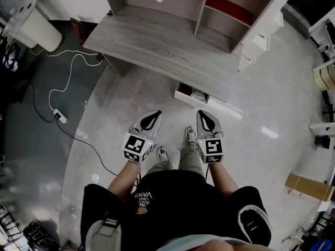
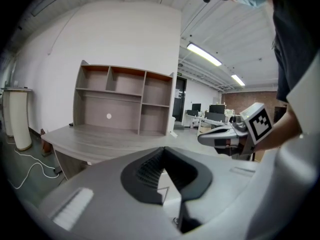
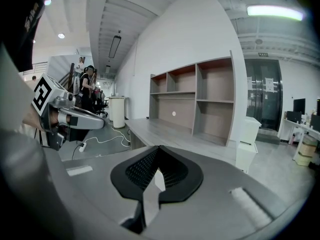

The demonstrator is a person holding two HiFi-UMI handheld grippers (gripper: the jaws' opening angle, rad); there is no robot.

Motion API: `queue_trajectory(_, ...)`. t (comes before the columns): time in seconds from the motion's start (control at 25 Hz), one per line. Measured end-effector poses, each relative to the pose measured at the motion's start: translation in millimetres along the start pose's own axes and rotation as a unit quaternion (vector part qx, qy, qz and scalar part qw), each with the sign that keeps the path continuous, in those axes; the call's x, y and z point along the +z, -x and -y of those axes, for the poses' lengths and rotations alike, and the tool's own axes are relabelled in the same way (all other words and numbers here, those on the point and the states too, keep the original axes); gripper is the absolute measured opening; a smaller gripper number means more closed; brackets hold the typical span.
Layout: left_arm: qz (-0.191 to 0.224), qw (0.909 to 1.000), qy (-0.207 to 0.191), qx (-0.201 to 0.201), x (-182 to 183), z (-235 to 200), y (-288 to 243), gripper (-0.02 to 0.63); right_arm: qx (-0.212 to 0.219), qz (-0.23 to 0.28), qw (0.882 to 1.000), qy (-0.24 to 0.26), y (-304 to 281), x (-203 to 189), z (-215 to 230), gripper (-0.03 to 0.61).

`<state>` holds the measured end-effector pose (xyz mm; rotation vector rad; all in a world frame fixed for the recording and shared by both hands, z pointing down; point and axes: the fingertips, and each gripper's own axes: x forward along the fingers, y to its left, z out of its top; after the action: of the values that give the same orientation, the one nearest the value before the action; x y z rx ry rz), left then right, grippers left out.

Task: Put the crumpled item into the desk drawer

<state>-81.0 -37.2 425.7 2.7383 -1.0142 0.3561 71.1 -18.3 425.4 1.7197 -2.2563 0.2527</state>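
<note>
Head view: the person stands on the glossy floor facing a grey wooden desk with a shelf hutch on top. The left gripper and right gripper are held side by side at waist height, near each other but apart, both pointing toward the desk. Under the desk's near edge a white drawer stands pulled open, just ahead of the right gripper. A pale lump lies inside it, too small to make out whether it is the crumpled item. To the left, a white cable runs across the floor to a power strip, and a white cylindrical unit stands in the corner.

Left gripper view: the left gripper has its jaws clenched together with nothing between them. Beyond them are the desk and hutch, and the right gripper hangs off to the right.

Right gripper view: the right gripper is likewise pressed closed and empty. The desk lies ahead, and the left gripper shows at the left.
</note>
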Motion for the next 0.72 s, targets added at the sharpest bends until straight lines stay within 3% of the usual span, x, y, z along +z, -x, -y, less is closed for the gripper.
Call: queue_trajectory(0.72, 0.023, 0.9995, 0.0, 0.024, 15.6, 6.6, 58.2, 0.052, 0.015, 0.034, 0.999, 0.011, 37.4, 29.8, -23.7, 0.003)
